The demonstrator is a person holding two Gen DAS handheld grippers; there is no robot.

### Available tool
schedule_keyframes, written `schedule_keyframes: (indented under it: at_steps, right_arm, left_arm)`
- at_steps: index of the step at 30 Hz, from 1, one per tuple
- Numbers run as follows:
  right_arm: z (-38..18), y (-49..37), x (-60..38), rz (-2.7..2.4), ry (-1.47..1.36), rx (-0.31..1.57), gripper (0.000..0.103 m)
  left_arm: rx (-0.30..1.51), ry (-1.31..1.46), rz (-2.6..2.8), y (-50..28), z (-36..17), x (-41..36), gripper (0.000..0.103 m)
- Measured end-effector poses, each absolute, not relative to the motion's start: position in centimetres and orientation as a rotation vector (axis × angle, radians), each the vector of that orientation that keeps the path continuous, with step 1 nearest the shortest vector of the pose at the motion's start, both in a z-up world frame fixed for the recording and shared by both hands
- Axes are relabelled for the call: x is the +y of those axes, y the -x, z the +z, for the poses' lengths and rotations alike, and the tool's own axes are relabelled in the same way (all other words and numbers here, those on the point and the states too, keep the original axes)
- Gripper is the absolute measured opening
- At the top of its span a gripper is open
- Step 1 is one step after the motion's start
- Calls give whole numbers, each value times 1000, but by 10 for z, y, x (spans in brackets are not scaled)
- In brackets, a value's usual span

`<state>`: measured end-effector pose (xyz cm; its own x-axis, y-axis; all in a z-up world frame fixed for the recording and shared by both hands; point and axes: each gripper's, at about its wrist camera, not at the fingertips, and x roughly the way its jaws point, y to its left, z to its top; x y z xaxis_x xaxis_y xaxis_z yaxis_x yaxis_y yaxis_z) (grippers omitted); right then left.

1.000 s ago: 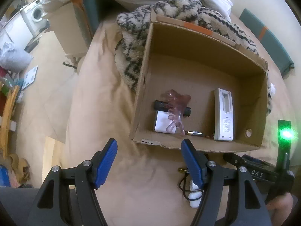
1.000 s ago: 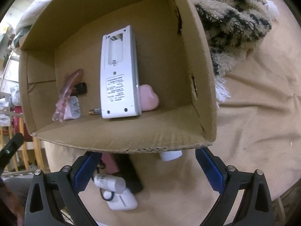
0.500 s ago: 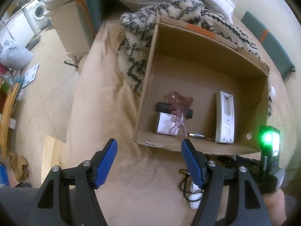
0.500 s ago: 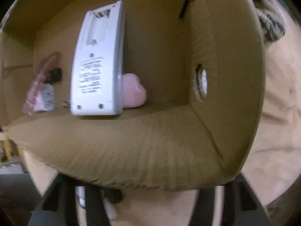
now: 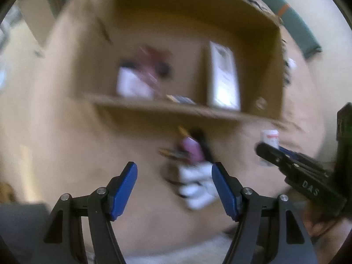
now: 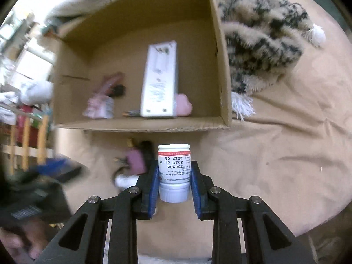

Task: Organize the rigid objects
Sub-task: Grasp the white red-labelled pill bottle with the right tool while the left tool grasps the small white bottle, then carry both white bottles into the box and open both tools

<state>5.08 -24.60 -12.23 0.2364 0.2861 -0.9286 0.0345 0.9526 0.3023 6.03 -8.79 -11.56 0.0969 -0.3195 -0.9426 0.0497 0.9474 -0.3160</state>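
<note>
Our right gripper (image 6: 174, 184) is closing on the white bottle (image 6: 174, 171).
Only our blurred left view shows the left gripper (image 5: 175, 181) gaping, empty.

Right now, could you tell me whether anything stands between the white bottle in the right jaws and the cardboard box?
Only the box's near wall stands ahead of the white bottle; the right gripper must lift it over. The cardboard box is open-topped, with bare floor left of the white remote.

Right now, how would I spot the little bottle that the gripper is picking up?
Find the open cardboard box on the tan sheet; just in front of its near wall, the right gripper is closing on a small white bottle. Unlike the loose clutter beside it, it bears printed dates.
</note>
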Motion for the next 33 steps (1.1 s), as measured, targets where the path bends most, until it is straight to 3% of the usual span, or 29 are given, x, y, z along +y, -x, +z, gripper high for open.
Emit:
schedule_keyframes:
  at_steps: [3,5,7,21,33]
  right_arm:
    - [-111,-43,-252,193,-331,1295,28]
    - [-102,-40,-261,201,-341,1273,28]
    - [-97,-40,-267,206,-360,1259,28]
    - [-83,-40,-299,243,-421,1236,28]
    - [-79,-38,-295,246,-406,1238,28]
  left_arm:
    - [1483,232,-284,-59,-127,-105,61]
    - [1520,254,-290,-61,-137,-112,47]
    - [1557,289,-282,-64,-148,-114,45]
    - [1565,155,-220,-68,-169,-149,43]
    - [1365,47,-166,-59,-100,-112,43]
